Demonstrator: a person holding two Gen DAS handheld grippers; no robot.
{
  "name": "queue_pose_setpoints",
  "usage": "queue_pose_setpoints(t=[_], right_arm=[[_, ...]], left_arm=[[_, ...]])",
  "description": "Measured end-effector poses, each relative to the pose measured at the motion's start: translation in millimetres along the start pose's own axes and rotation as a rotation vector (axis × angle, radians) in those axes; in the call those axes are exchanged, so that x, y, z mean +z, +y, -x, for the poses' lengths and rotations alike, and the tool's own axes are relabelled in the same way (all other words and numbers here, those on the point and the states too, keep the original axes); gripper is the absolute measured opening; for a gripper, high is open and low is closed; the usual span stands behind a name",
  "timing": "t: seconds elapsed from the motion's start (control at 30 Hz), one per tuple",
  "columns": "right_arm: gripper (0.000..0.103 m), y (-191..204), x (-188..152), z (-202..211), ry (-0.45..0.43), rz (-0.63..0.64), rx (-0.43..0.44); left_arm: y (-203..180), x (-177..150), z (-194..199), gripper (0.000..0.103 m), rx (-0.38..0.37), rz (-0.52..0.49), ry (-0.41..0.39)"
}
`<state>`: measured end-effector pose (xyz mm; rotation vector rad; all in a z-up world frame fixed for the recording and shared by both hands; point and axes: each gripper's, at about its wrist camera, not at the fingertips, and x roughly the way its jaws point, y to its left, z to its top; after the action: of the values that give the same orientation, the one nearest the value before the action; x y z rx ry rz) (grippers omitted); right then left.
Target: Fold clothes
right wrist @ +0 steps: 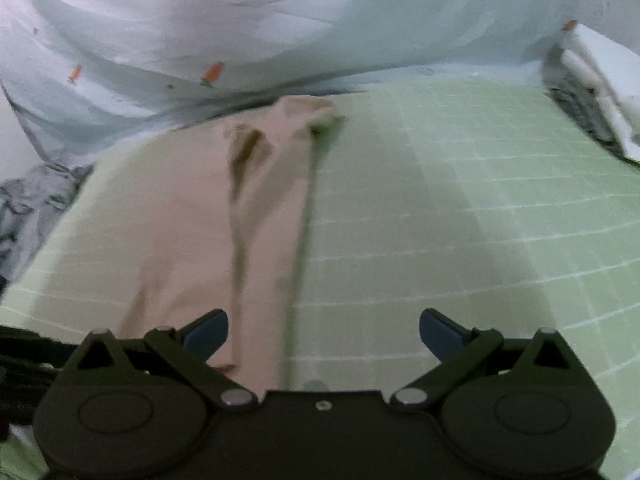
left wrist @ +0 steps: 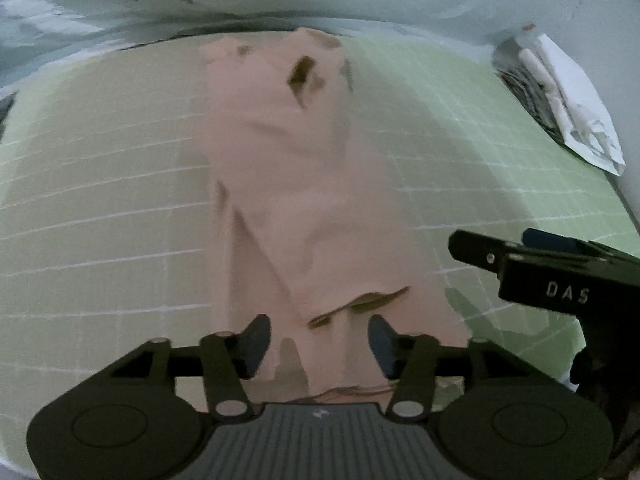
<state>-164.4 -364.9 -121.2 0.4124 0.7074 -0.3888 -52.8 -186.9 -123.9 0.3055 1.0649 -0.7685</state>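
Now, garment: pink garment (left wrist: 296,184) lengthwise on green mat (left wrist: 100,200).
Left gripper (left wrist: 318,344): fingers parted, straddling garment's near end.
Right gripper (right wrist: 324,336): fingers wide, over garment's right edge.

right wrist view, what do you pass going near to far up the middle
right gripper with its jaws open → pink garment lying lengthwise on the green grid mat → pale blue sheet with small carrot prints bunched along the far edge
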Motion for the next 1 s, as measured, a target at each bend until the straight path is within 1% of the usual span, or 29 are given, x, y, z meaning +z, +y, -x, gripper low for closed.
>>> queue_pose_setpoints(t=[0.03, 0.13, 0.2, 0.33, 0.37, 0.4, 0.43, 0.47, 0.5, 0.57, 0.6, 0.63, 0.67, 0.7, 0.73, 0.77, 0.87, 0.93, 1.0], right_arm=[[0.095, 5, 1, -2, 0.000, 0.003, 0.030], [0.065, 27, 0, -11, 0.007, 0.042, 0.093], [0.060, 42, -2, -19, 0.034, 0.073, 0.125], [0.058, 66, -9, -32, 0.076, 0.122, 0.126], [0.057, 69, -10, -35, 0.076, 0.123, 0.110], [0.060, 71, -10, -38, 0.072, 0.119, 0.088], [0.065, 73, -10, -40, 0.068, 0.116, 0.066], [0.068, 73, -10, -42, 0.066, 0.106, 0.049], [0.070, 71, -11, -43, 0.064, 0.094, 0.034], [0.069, 68, -12, -45, 0.061, 0.070, 0.004], [0.065, 66, -13, -47, 0.070, 0.053, 0.006], [0.056, 64, -16, -48, 0.079, 0.039, 0.016], [0.050, 63, -18, -48, 0.086, 0.027, 0.026], [0.038, 63, -19, -49, 0.086, 0.022, 0.037], [0.014, 63, -19, -47, 0.079, 0.022, 0.046], [0.004, 63, -19, -46, 0.069, 0.024, 0.055], [0.004, 63, -15, -31, 0.015, 0.014, 0.099], [0.004, 63, -10, -12, -0.027, -0.014, 0.126], [0.004, 62, -7, 13, -0.071, -0.033, 0.136]], left_arm=[[3, -2, 3, 0.062, 0.011, 0.006, -0.004], [12, -8, 10, 0.062, 0.043, 0.024, -0.015], [20, -11, 14, 0.062, 0.060, 0.033, -0.017], [35, -15, 22, 0.062, 0.082, 0.043, -0.023], [39, -16, 23, 0.062, 0.084, 0.045, -0.024], [42, -16, 24, 0.062, 0.083, 0.045, -0.022], [45, -17, 24, 0.062, 0.082, 0.044, -0.020], [48, -18, 24, 0.062, 0.080, 0.043, -0.018], [51, -18, 25, 0.062, 0.078, 0.041, -0.016], [55, -19, 27, 0.062, 0.075, 0.033, -0.013], [57, -20, 27, 0.062, 0.074, 0.029, -0.013], [58, -19, 27, 0.062, 0.071, 0.026, -0.014], [59, -18, 27, 0.062, 0.068, 0.023, -0.015], [60, -18, 27, 0.062, 0.065, 0.020, -0.016], [62, -16, 26, 0.062, 0.061, 0.017, -0.018], [63, -15, 25, 0.062, 0.057, 0.015, -0.019], [64, -9, 24, 0.062, 0.045, 0.006, -0.026], [63, -7, 21, 0.062, 0.026, 0.005, -0.023], [62, -4, 18, 0.063, 0.006, 0.005, -0.018]])
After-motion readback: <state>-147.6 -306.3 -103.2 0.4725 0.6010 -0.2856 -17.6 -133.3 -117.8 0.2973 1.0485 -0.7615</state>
